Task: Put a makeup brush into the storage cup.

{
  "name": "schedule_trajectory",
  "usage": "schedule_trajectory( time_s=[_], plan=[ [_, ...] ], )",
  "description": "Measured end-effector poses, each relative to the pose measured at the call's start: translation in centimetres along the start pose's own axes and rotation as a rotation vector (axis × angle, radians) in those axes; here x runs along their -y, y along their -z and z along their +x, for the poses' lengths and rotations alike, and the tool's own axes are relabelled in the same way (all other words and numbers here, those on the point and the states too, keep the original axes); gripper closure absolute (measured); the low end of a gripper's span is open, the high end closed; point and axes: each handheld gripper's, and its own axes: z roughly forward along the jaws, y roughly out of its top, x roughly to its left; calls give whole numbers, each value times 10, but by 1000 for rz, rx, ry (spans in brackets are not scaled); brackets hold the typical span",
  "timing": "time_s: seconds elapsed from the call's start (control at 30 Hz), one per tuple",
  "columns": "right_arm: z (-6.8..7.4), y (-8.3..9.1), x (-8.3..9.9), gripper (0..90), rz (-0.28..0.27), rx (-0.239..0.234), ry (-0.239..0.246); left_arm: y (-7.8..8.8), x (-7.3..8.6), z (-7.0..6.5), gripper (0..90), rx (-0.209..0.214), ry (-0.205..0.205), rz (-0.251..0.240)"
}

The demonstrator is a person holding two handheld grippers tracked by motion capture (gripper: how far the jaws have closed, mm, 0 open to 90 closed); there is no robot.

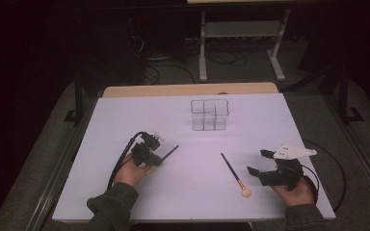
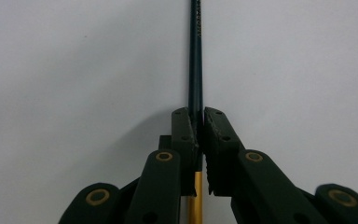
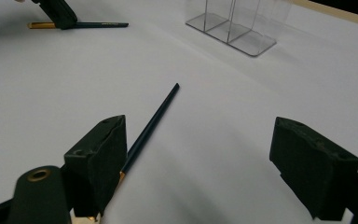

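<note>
My left gripper [image 1: 155, 155] [image 2: 199, 116] rests on the white table at the left, shut on a makeup brush [image 1: 169, 152] [image 2: 196, 56]. The brush's dark handle sticks out ahead of the jaws and its gold ferrule lies behind them. A second brush [image 1: 232, 171] [image 3: 153, 120] lies loose on the table, its beige bristle tip [image 1: 245, 193] towards the person. My right gripper [image 1: 257, 162] [image 3: 205, 142] sits just to the right of it, open, with nothing between its jaws. The loose brush passes beside its left pad [image 3: 103, 144].
A clear compartmented organizer [image 1: 209, 114] [image 3: 233, 25] stands empty at the back middle of the white table [image 1: 125, 125]. Cables trail from both grippers. Beyond the table's wooden back edge are dark floor and a metal stand [image 1: 241, 43].
</note>
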Motion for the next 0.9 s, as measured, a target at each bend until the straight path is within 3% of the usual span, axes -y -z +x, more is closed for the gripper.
schedule_trajectory(
  time_s=[0.23, 0.37, 0.4, 0.47, 0.53, 0.77, 0.9],
  plan=[
    [1, 1, -1, 192, 1, 0, 1, 7, 0, 0, 830, 27, -10, -36],
    [1, 2, -3, 191, 1, 9, 11, 12, 3, 1, 831, 56, -27, -30],
    [1, 2, -3, 191, 0, 9, 15, 13, 4, 0, 830, 65, -19, -51],
    [2, 2, -6, 190, 0, 8, 18, 18, 6, 3, 831, 67, -44, -45],
    [4, 2, -9, 194, 11, -5, 15, 21, 8, 2, 830, 77, -18, -74],
    [15, -3, -24, 184, 53, -39, 57, 34, 12, 2, 831, 97, -39, -104],
    [21, -2, -36, 183, 46, -62, 78, 44, 14, 3, 830, 106, -60, -129]
  ],
)
